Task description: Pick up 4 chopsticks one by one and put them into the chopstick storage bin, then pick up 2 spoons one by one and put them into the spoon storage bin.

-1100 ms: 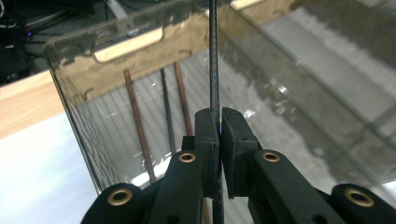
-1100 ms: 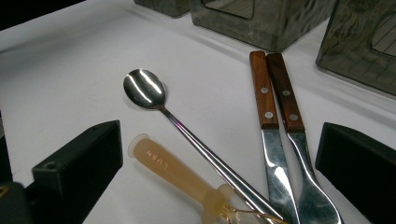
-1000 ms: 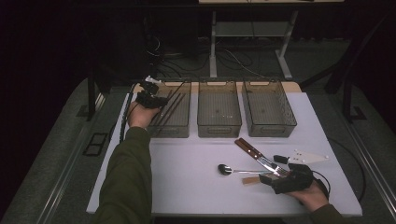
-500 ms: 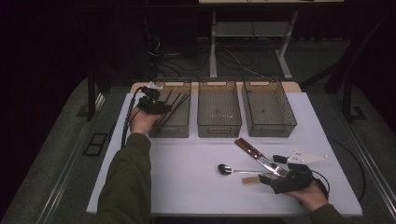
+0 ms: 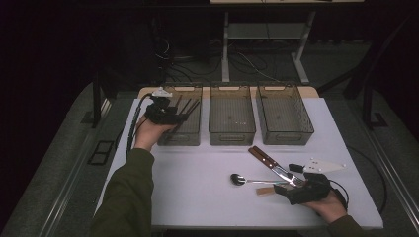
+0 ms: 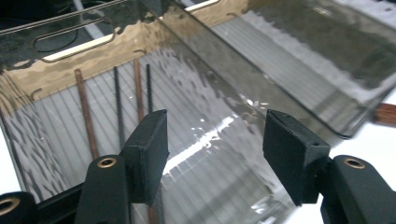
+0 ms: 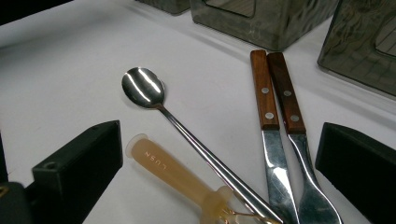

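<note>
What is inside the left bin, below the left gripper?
In the left bin lie four chopsticks, two brown and two black. The left gripper, jaws just opened and empty, covers their near ends.

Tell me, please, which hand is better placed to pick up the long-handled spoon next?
Probably the right. The right gripper rests open at the long-handled spoon, its jaws flanking the cutlery, while the left gripper, jaws just opened and empty, hangs over the far-left bin.
</note>
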Action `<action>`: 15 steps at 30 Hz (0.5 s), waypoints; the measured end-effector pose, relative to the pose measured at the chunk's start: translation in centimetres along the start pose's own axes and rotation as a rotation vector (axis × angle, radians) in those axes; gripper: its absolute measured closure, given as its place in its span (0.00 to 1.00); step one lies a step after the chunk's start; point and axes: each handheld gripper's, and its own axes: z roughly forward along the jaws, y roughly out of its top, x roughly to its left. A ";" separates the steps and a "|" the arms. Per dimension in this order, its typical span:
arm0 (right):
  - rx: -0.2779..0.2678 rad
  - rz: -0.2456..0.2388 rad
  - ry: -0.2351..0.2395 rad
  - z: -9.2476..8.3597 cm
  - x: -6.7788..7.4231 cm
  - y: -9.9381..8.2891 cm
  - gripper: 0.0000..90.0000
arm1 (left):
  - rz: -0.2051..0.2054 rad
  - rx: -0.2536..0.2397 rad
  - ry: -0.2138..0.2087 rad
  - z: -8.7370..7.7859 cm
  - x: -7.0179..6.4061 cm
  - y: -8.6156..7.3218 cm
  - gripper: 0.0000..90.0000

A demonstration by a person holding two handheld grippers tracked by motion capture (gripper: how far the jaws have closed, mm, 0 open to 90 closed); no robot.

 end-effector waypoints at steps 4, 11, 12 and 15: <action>0.004 -0.006 0.002 0.2 0.1 0.1 0.01 | 0.027 -0.012 -0.026 -1.0 -0.9 -0.2 0.42; 0.003 -0.001 0.005 0.1 0.0 0.1 0.01 | 0.058 -0.028 -0.064 -2.0 -2.9 -1.6 0.35; 0.002 -0.001 0.006 0.2 0.0 0.1 0.01 | 0.069 -0.026 -0.068 -2.1 -3.2 -1.9 0.34; 0.004 -0.008 0.008 0.2 0.1 0.1 0.01 | 0.080 -0.045 -0.080 -2.4 -4.0 -2.8 0.32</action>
